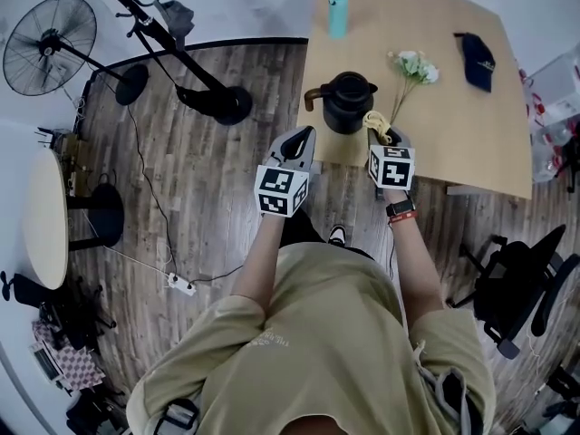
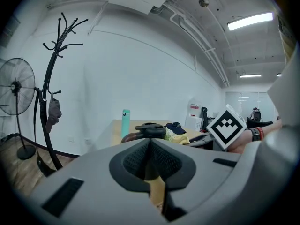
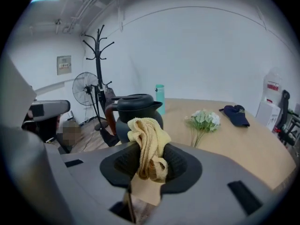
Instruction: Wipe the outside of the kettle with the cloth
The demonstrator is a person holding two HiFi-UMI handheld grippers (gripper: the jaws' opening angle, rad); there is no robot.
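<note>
Closed together with nothing between them, the jaws of your left gripper hang by the near edge of the light wooden table, left of the kettle. That black, round-bodied kettle with a brown handle stands upright near the table's front edge, between your two grippers. On its right, your right gripper is clamped on a crumpled yellow cloth, bunched above the jaws just beside the kettle's body; whether it touches, I cannot tell. By my reading, you have the cloth in hand, but the whole outside is left to wipe.
</note>
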